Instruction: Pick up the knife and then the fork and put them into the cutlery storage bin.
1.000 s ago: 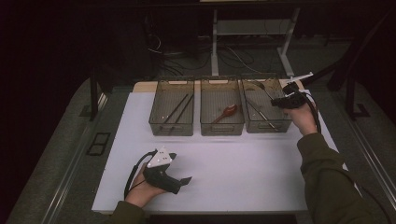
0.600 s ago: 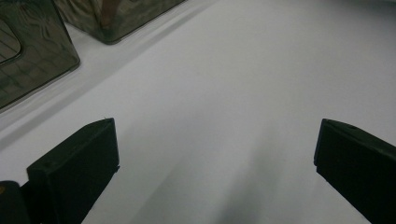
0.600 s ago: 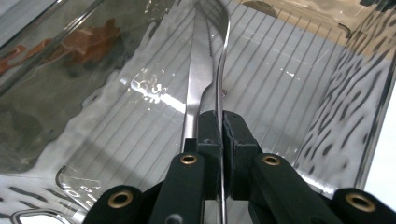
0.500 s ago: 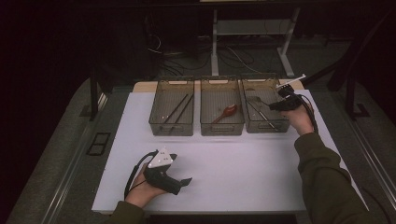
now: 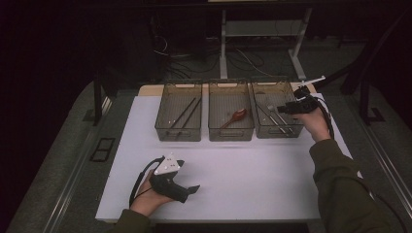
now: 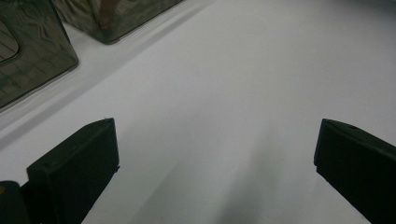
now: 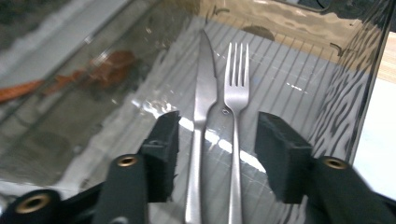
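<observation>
Down at the near edge of the white table (image 5: 252, 184), the left gripper (image 5: 192, 189) rests in the person's left hand. Its jaws stand wide apart with only bare table between them, as the left gripper view shows.

Farther back stand three see-through bins in a row. The left bin (image 5: 178, 131) holds two dark sticks (image 5: 187, 112). The middle bin (image 5: 231, 132) holds a red spoon (image 5: 234, 117). The right bin (image 5: 278, 131) holds a knife (image 7: 201, 116) and a fork (image 7: 236, 112). They lie flat on the bin floor, side by side and just about touching, with their tips pointing away from the camera.

The right gripper (image 7: 215, 149) hangs over that right bin, held in the person's right hand. Its jaws have just been opening. Now they stand apart, one on each side of the knife and fork, and the pads (image 7: 164, 140) press on neither.
</observation>
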The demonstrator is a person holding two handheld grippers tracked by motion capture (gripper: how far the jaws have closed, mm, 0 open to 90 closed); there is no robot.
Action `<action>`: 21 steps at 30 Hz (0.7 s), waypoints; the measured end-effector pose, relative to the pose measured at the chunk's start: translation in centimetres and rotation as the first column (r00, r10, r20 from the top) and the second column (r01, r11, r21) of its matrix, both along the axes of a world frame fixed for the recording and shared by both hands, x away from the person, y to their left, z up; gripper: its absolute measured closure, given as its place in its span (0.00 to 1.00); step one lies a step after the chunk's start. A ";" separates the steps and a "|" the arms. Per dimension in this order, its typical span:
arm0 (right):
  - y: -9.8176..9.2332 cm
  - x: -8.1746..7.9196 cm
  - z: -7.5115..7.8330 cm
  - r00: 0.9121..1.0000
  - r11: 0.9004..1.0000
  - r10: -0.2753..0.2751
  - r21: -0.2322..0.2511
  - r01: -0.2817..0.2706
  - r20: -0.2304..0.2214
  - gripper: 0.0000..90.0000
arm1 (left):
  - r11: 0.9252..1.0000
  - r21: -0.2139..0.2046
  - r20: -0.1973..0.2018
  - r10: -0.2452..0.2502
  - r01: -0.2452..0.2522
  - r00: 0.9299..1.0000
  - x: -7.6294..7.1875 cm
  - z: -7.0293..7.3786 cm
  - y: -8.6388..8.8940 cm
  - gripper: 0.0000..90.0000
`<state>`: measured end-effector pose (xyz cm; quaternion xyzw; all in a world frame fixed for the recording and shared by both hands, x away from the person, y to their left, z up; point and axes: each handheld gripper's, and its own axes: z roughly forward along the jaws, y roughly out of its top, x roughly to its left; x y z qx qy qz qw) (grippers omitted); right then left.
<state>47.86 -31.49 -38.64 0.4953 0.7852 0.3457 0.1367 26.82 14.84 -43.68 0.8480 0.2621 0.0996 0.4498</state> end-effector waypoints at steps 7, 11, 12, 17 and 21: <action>-0.4 -0.8 1.0 1.000 0.999 0.002 0.054 -0.003 0.017 0.39 | 1.000 -0.003 0.000 0.001 -0.001 1.000 0.0 0.0 0.0 0.00; -0.3 -1.4 1.4 0.999 0.996 0.019 0.083 -0.022 0.034 0.34 | 1.000 -0.002 -0.004 0.001 -0.001 1.000 -0.1 -0.1 0.0 0.00; -0.2 -1.5 1.5 0.999 0.996 0.023 0.084 -0.026 0.040 0.33 | 1.000 -0.002 -0.004 0.001 -0.001 1.000 -0.1 -0.1 0.0 0.00; 0.2 -2.3 2.0 0.997 0.996 0.034 0.081 -0.040 0.065 0.32 | 1.000 -0.001 -0.004 0.000 0.000 1.000 0.0 -0.1 0.0 0.00; 0.1 -3.3 2.2 0.994 0.993 0.049 0.105 -0.060 0.101 0.30 | 1.000 -0.004 -0.003 0.000 0.000 1.000 0.0 0.0 0.0 0.00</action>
